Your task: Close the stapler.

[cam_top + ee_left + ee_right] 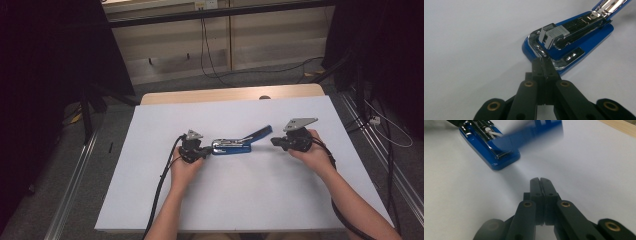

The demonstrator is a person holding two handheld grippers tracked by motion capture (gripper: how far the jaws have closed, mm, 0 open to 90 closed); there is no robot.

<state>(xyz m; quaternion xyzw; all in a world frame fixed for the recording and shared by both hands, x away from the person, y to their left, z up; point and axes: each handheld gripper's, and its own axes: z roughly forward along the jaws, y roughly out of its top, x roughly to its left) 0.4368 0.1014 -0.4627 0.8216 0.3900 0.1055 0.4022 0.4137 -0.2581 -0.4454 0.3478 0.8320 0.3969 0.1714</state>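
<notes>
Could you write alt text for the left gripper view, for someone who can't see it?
A blue stapler lies opened on a white table, its chrome staple track exposed. The left gripper rises from the bottom, its black jaws shut, with their tips at the stapler's near end.

The stapler (574, 42) has a glossy blue plastic base and lid, with bright chromed metal along its open magazine and a ribbed silvery pusher block. Both the left claw (543, 67) and the right claw (540, 185) look like matt black plastic with small brass-coloured rivets. The surface (235, 195) is smooth, matt white; pale wood shows along its far edge.
</notes>
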